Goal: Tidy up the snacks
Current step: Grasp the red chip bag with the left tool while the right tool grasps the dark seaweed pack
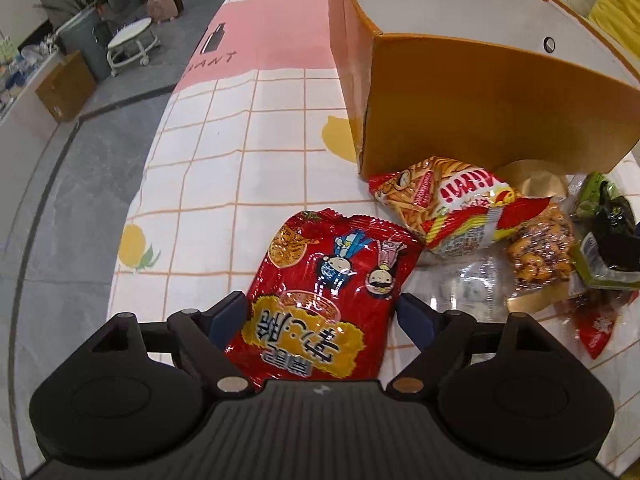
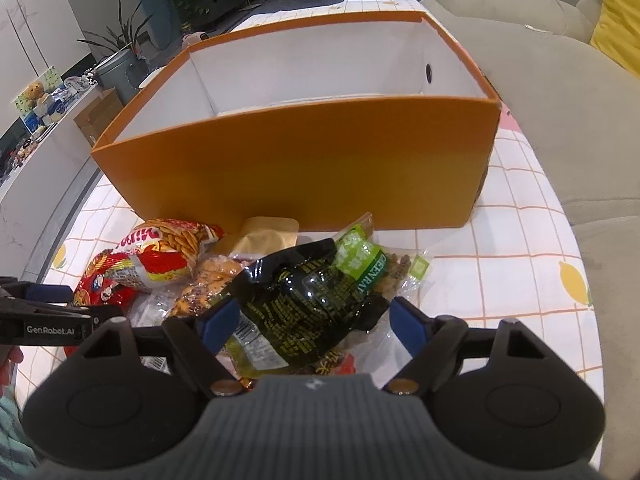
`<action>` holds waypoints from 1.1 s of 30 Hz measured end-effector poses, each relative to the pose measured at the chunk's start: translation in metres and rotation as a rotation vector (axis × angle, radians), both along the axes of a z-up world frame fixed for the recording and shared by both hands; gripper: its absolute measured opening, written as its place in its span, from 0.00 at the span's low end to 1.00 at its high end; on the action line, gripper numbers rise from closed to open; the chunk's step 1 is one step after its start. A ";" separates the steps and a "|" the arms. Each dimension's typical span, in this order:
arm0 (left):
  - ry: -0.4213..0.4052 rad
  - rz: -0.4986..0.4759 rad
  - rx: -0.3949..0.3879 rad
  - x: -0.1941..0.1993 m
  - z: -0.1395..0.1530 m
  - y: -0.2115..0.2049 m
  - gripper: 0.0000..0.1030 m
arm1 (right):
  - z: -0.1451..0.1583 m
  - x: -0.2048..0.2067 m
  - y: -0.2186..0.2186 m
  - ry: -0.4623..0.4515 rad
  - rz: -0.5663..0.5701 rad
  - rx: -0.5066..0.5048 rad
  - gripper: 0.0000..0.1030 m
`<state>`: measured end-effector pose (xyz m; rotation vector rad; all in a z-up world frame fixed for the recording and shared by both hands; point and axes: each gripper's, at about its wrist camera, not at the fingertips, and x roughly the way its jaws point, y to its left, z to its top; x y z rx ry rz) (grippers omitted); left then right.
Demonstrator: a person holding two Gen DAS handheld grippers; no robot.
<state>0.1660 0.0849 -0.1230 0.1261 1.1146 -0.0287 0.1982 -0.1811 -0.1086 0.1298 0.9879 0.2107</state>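
A red noodle-snack bag (image 1: pixel 328 280) lies flat on the checked tablecloth. My left gripper (image 1: pixel 322 312) straddles its near end, its blue pads at the bag's two edges without squeezing it. My right gripper (image 2: pixel 312 320) is open around a black-and-green snack bag (image 2: pixel 304 292), with a gap at the right pad. Between the two bags lie a red-and-yellow stick-snack bag (image 1: pixel 448 204) and a clear bag of brown biscuits (image 1: pixel 536 248). Just behind the pile stands an open orange box (image 2: pixel 300 168) with a white inside. One of the left gripper's fingers (image 2: pixel 52 292) shows at the left of the right wrist view.
A gold pouch (image 2: pixel 268 232) leans against the box's front wall. The table's left edge drops to a grey floor (image 1: pixel 60 200) with a white stool (image 1: pixel 130 36). A beige sofa (image 2: pixel 560 100) runs along the table's right side. Bare tablecloth (image 2: pixel 500 280) lies right of the pile.
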 end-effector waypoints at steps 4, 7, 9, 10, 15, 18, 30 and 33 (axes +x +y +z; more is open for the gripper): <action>-0.010 -0.035 0.029 0.004 -0.004 0.002 1.00 | -0.005 0.003 -0.001 0.016 0.001 0.013 0.77; -0.013 -0.029 0.032 0.007 -0.008 0.005 1.00 | -0.006 0.004 -0.001 0.015 0.007 0.014 0.78; -0.001 -0.013 0.011 0.009 -0.012 0.008 1.00 | -0.006 0.004 -0.001 0.017 0.008 0.016 0.78; -0.006 -0.003 -0.002 0.009 -0.013 0.010 1.00 | -0.005 0.004 -0.002 0.017 0.008 0.018 0.78; 0.001 0.038 -0.052 0.011 -0.015 0.015 1.00 | -0.006 0.004 -0.003 0.019 0.005 0.026 0.78; -0.002 0.059 -0.073 0.011 -0.013 0.016 0.92 | -0.006 0.003 -0.002 0.015 0.009 0.021 0.73; -0.039 0.105 -0.120 0.000 0.008 0.011 0.81 | -0.001 -0.002 -0.003 -0.019 0.047 0.043 0.46; -0.045 0.122 -0.150 -0.004 0.020 0.010 0.81 | 0.004 -0.007 -0.004 -0.046 0.060 0.055 0.17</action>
